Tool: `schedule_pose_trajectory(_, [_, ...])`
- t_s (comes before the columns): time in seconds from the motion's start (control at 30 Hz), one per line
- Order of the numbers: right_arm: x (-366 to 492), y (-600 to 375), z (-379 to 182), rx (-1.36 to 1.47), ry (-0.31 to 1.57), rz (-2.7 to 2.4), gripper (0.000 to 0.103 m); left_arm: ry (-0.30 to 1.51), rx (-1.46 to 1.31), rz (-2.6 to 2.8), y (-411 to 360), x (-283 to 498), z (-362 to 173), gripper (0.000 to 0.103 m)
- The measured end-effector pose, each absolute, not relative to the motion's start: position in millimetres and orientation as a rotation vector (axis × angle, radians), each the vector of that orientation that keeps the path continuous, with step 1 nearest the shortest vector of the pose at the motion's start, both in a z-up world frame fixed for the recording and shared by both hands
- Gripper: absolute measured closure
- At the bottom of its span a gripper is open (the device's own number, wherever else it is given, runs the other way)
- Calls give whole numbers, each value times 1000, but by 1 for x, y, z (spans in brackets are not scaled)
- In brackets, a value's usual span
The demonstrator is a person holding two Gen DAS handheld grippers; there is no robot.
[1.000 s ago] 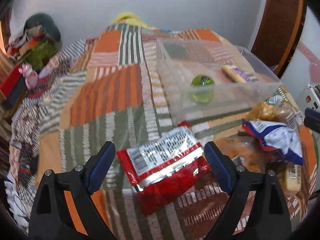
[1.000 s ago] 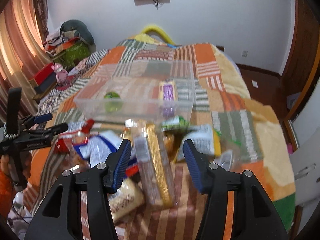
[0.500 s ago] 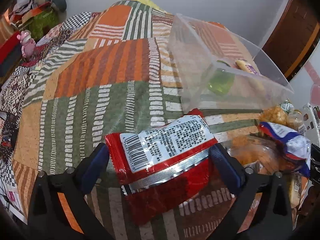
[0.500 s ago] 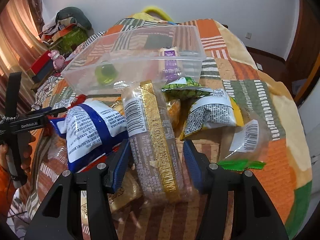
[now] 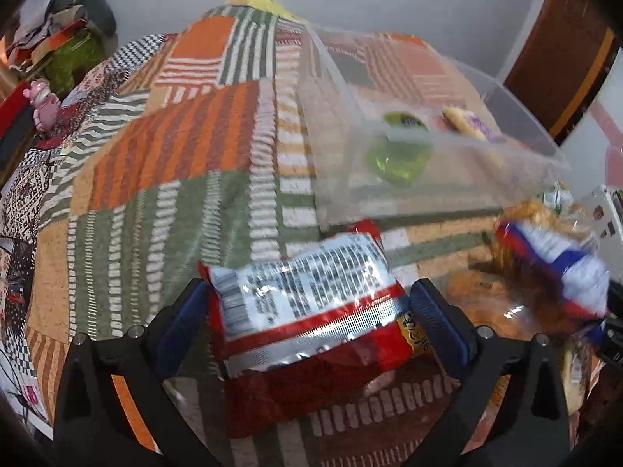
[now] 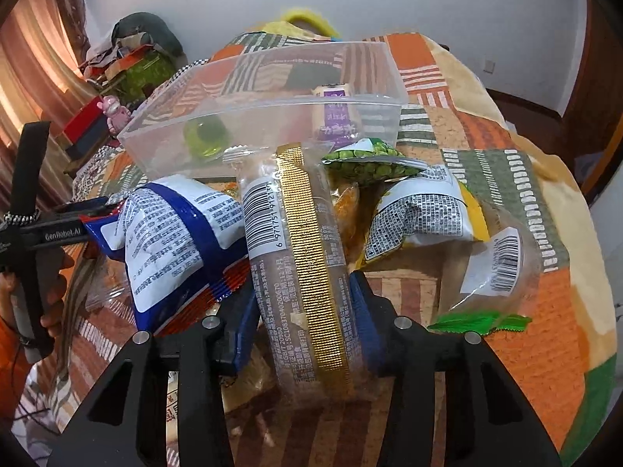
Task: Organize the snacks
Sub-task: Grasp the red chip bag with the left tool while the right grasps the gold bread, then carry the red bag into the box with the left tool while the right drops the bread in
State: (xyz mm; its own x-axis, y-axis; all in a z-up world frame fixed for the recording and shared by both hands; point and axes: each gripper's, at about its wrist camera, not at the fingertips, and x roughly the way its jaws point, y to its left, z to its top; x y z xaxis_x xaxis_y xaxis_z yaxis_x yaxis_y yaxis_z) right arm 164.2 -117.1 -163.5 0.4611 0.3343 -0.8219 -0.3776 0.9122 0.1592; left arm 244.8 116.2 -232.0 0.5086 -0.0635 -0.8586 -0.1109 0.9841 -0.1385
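A clear plastic bin (image 5: 447,179) (image 6: 272,116) sits on the patchwork bedspread; inside lie a green round snack (image 5: 397,155) (image 6: 204,138) and a purple-labelled bar (image 5: 467,124) (image 6: 337,116). My left gripper (image 5: 307,315) straddles a red and silver snack packet (image 5: 307,299), its pads against the packet's two sides. My right gripper (image 6: 301,311) straddles a long clear packet with a gold strip (image 6: 303,257), the pads touching its sides. A blue and white bag (image 6: 175,241) (image 5: 560,257) lies to its left.
Near the bin lie a green pea packet (image 6: 366,163), a yellow and white bag (image 6: 420,218) and a clear round pack with a barcode (image 6: 498,264). The left hand-held gripper (image 6: 43,229) shows at the left. Clutter and a pink toy (image 5: 43,101) sit beside the bed.
Both grippers moved forward and down onto their packets. The left jaws narrowed onto the red packet. The right jaws closed in on the gold-strip packet.
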Motion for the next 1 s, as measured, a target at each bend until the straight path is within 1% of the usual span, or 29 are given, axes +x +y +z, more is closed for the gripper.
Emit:
schedule_pose_trajectory(0.07, [165,-118,-163,-42,998,435,64,1056,-192,27,118,247,-240,0])
schedule_pose_trajectory(0.3, [161,-119,-161,-47,984,428,66,1018,-168,36,117,239,-242,1])
schedule_pose_trajectory(0.37, [159,-121,-160,-39,978,430,67,1012,-153,38,115,232,-242,6])
schedule_pose_trajectory(0.43, [160,-124,-158,-28,974,431,67,1006,-128,35,113,225,-240,13])
schedule_pose_trajectory(0.47, [159,-125,-158,-26,972,433,67,1001,-126,27,112,222,-238,18])
schedule_pose_trajectory(0.57, [157,-127,-152,-22,956,433,67,992,-111,13,110,210,-235,24])
schedule_pose_trajectory(0.77, [157,-130,-139,0,924,433,67,970,-94,16,104,193,-223,24])
schedule_pose_trajectory(1.0, [161,-130,-118,19,860,437,67,854,-65,23,100,184,-177,24])
